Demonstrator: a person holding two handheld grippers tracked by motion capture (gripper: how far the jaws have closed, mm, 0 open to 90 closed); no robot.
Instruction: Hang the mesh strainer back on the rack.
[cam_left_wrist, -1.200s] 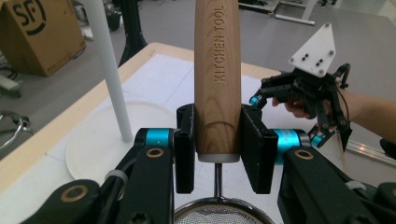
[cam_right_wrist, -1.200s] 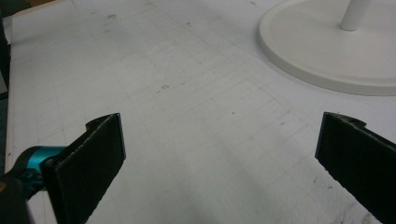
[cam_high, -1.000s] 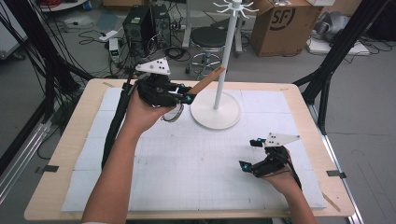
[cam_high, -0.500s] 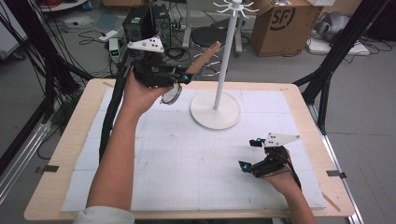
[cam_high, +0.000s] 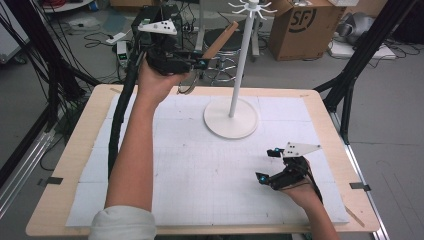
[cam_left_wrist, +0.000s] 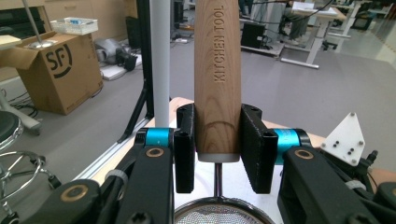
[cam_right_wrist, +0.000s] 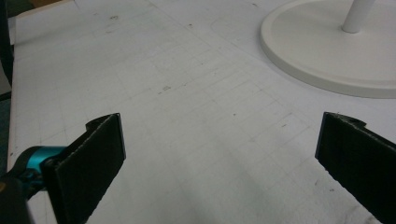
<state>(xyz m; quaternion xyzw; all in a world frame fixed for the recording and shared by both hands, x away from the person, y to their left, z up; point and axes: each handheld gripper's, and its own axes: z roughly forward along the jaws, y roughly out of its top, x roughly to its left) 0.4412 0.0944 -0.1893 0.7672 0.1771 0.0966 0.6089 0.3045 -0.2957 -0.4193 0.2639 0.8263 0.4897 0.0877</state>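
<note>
The table (cam_high: 70, 200) carries a white gridded mat (cam_high: 200, 170); my left forearm covers a long strip of it in the high view, and the near edge is cut off at the bottom. The white stand (cam_high: 231, 117) sits on the mat toward the far side, its round base flat and its pole upright. The hooks at the top of the pole are clipped by the upper edge of the high view, so I cannot count them. In my left gripper view the pole (cam_left_wrist: 159, 65) runs out of the top, and in my right gripper view just part of the base (cam_right_wrist: 327, 51) and the pole's foot show.

My left gripper (cam_high: 192, 64) is raised over the far left edge of the table, left of the pole. It is clamped on the wooden handle of a strainer (cam_left_wrist: 217, 74), the jaws pressed flat against both sides near the handle's lower end. The handle is light brown with visible grain and has "KITCHEN TOOL" stamped along it; its tip leaves the top of that view. Below the handle a thin metal stem leads to the mesh bowl (cam_left_wrist: 217, 217), of which I see a rim and a sliver of mesh at the bottom edge. From above, the bowl (cam_high: 186, 88) is a dim ring under my hand, hard to make out.

My right gripper (cam_high: 267, 165) rests low over the mat's near right part, well apart from the stand, jaws spread wide with nothing between them.
</note>
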